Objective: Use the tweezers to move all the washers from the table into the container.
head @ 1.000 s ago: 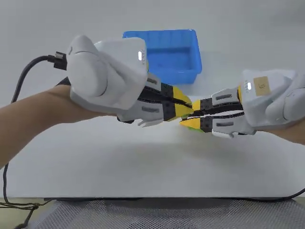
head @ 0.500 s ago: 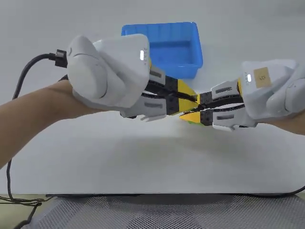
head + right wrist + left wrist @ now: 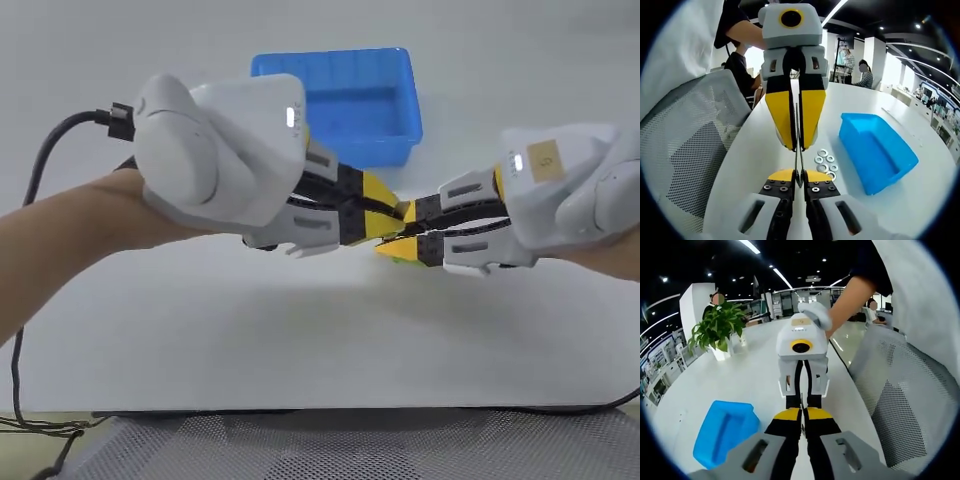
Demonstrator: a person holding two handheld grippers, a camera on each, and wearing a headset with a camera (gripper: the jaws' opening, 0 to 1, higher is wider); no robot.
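My left gripper and right gripper meet tip to tip above the white table. Thin metal tweezers run straight between the two pairs of jaws. In the right gripper view, the left gripper has its yellow jaws shut on the tweezers, and my right gripper is shut on their near end. Several washers lie in a cluster on the table, between the grippers and the blue container. In the head view the blue container stands behind the grippers.
A black cable trails from the left gripper's body off the left side. A mesh chair back lies along the table's near edge. People sit at desks far behind, and a potted plant stands at the far end.
The two grippers stay tip to tip on the tweezers, and the pair has drifted slightly up and right in the picture. The container's small shift comes from the camera.
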